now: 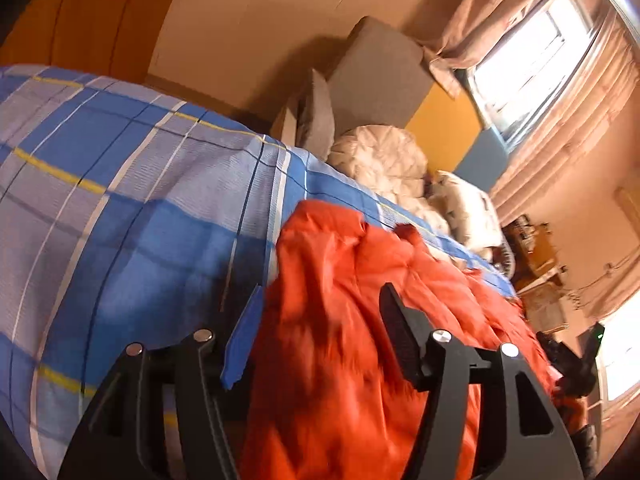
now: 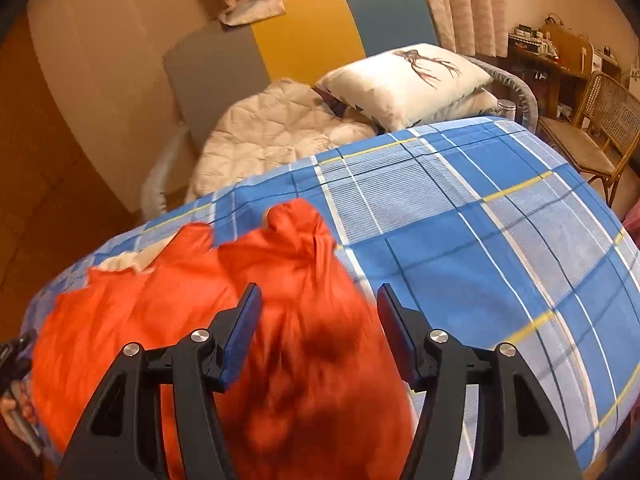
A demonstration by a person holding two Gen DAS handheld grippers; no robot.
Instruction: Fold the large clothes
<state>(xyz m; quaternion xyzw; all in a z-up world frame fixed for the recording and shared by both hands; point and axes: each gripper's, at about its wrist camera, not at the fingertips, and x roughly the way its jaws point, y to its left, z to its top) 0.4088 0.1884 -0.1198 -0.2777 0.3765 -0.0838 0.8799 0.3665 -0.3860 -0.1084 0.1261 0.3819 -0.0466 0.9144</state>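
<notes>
With the left gripper (image 1: 320, 334) and right gripper (image 2: 318, 328) both released over the rumpled orange garment (image 2: 224, 292) (near bed (image 2: 480, 216) edge), each should pinch a hem corner cleanly.

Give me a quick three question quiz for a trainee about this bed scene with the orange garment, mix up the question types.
1. True or false: the orange garment lies on a blue plaid bedspread.
2. Multiple choice: the right hand-held gripper is A) shut on the garment, B) open with the garment below its gap, C) shut on a pillow.
3. Fill in: at the head of the bed, beside the white quilted duvet, lies a white ____ with a dark print.

Key: 1 true; 2 B; 3 pillow.
</notes>
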